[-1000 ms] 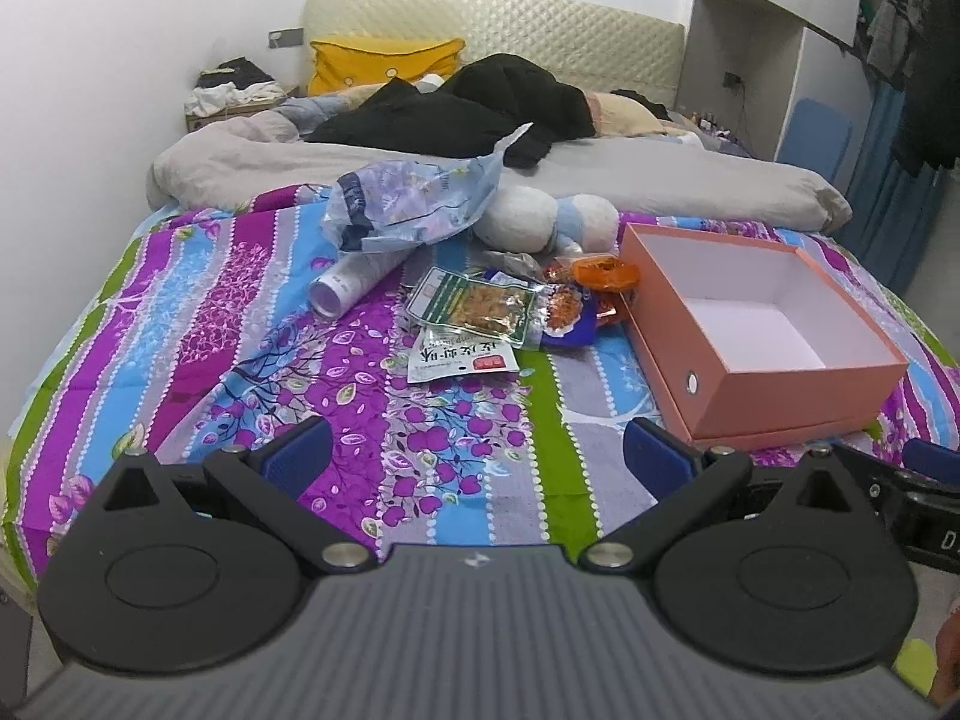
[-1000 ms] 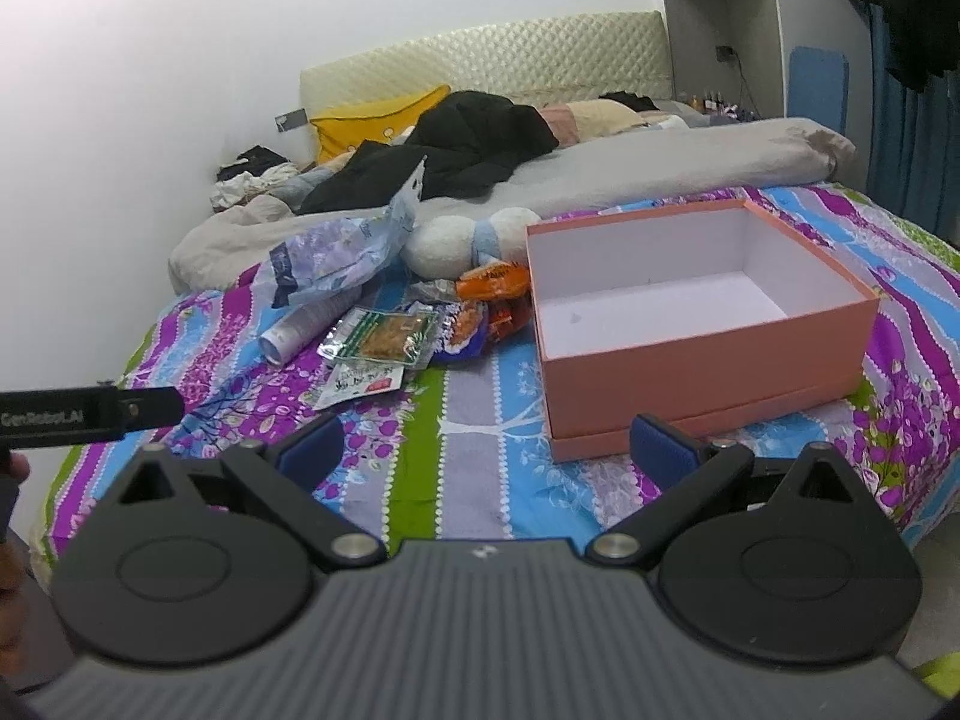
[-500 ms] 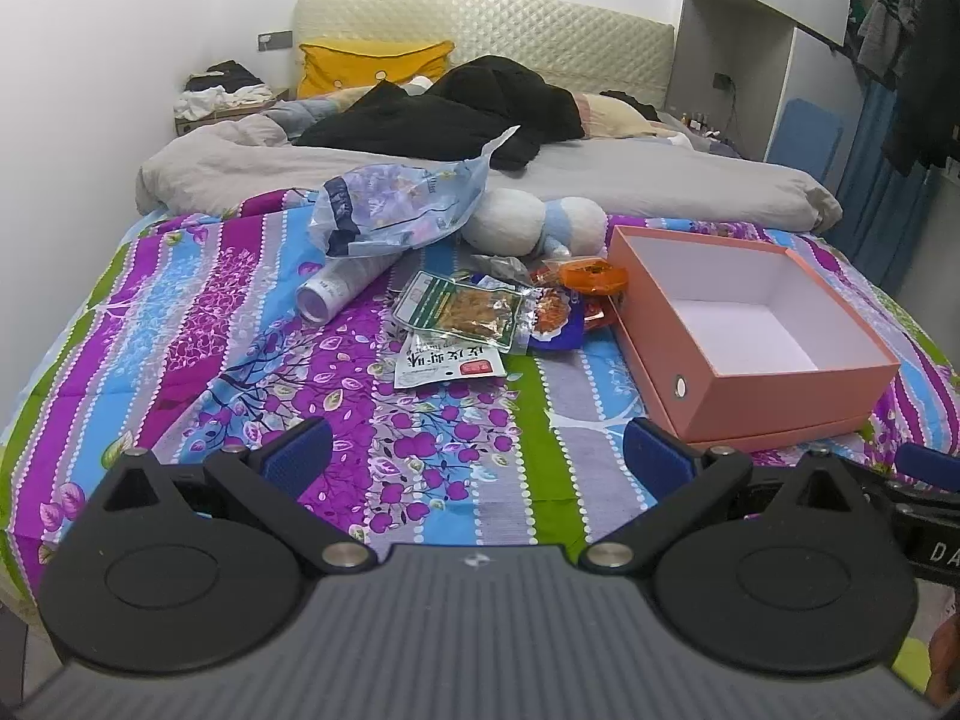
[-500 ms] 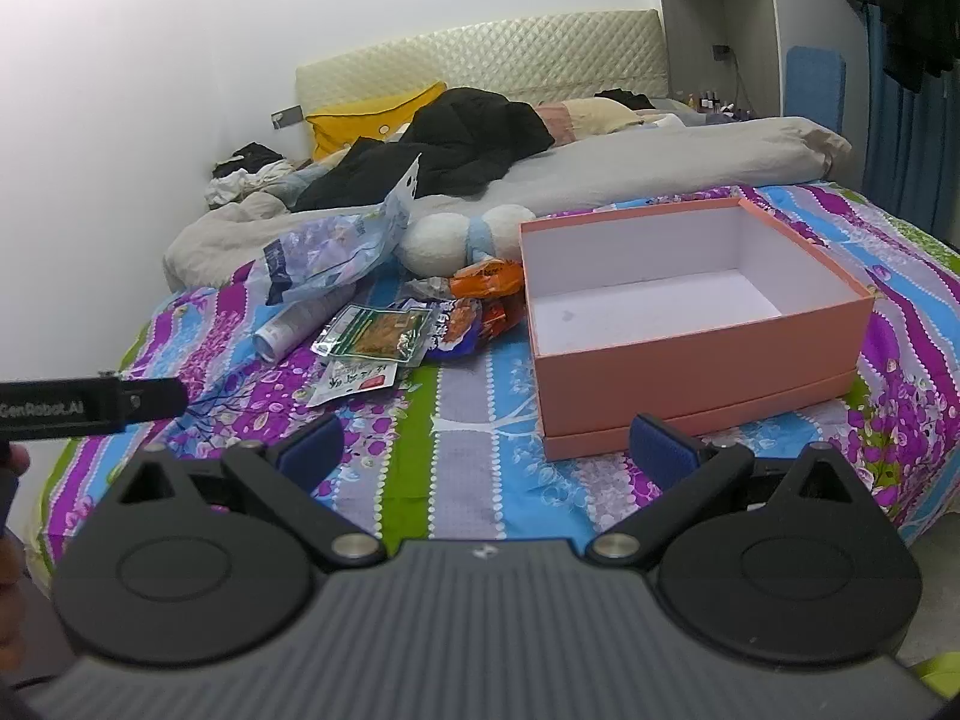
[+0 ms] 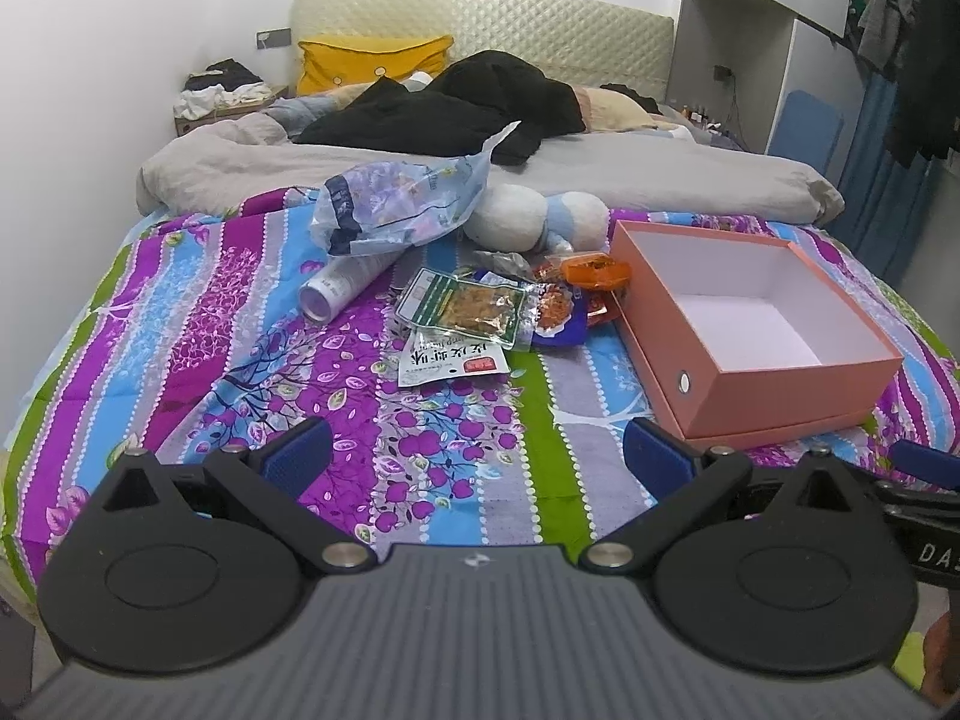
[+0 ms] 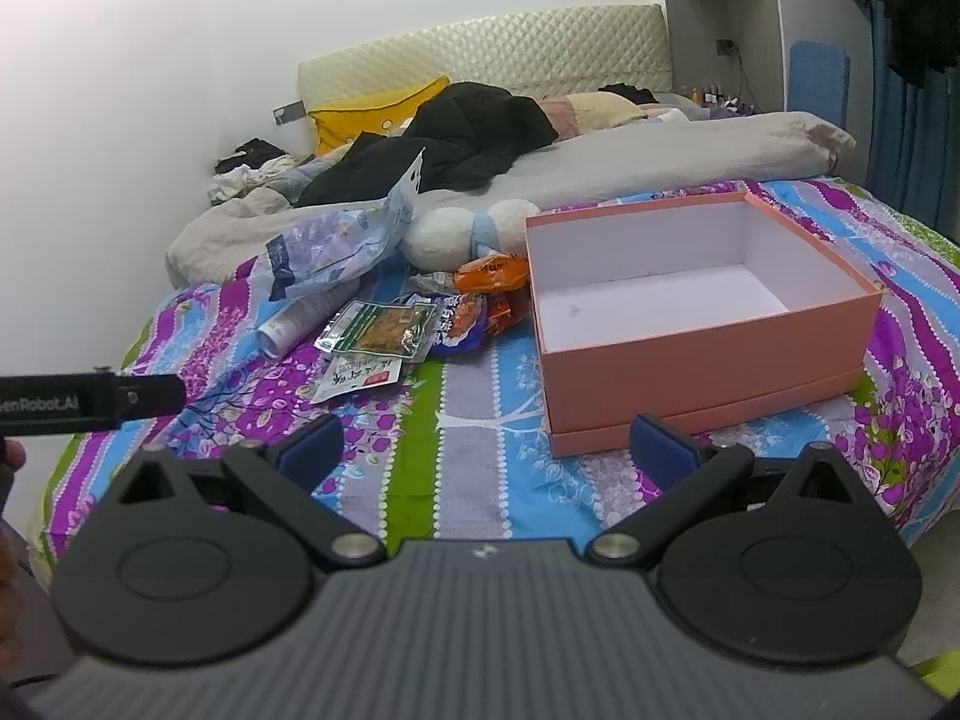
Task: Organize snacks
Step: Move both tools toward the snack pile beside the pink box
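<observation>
Both the left gripper and right gripper hang spread wide apart, holding nothing, above the bedspread.

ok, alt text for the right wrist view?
Open right gripper hovers above a striped floral bedspread, holding nothing. Ahead sit an empty pink box and, to its left, a pile of snack packets.

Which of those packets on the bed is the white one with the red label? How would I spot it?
Start at the open pink box on the striped bedspread and look to the snack pile beside it. The white sachet lies flat at the pile's near edge, partly under the green-bordered clear packet; it alone is white with dark lettering.
</observation>
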Available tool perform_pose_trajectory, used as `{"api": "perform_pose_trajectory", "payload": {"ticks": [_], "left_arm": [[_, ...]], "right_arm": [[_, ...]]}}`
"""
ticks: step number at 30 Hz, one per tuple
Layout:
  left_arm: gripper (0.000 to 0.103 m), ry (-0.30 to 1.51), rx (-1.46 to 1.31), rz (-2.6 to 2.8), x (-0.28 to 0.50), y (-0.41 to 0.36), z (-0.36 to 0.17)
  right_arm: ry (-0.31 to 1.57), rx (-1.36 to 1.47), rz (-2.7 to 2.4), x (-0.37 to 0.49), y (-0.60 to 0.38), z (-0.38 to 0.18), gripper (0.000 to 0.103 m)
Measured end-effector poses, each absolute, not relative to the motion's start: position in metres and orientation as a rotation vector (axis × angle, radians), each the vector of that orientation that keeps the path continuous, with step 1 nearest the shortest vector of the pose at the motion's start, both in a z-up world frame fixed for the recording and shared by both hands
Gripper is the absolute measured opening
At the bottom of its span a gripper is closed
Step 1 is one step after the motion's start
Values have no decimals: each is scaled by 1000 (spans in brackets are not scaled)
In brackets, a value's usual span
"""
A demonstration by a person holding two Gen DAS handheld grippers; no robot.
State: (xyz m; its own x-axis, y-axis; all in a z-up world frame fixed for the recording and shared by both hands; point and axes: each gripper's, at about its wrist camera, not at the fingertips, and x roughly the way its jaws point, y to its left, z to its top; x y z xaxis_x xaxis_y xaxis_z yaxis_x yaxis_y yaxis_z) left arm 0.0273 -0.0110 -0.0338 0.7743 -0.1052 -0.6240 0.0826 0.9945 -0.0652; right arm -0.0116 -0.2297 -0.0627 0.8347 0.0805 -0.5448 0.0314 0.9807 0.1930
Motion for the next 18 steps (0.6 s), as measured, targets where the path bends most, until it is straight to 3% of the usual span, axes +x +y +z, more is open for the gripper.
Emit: {"api": "perform_pose_trajectory", "payload": {"ticks": [18], "left_arm": [[103,674,10,-134,38,-13,-29]], "right_arm": [[577,226,66,-8,-225,-68,103]]}}
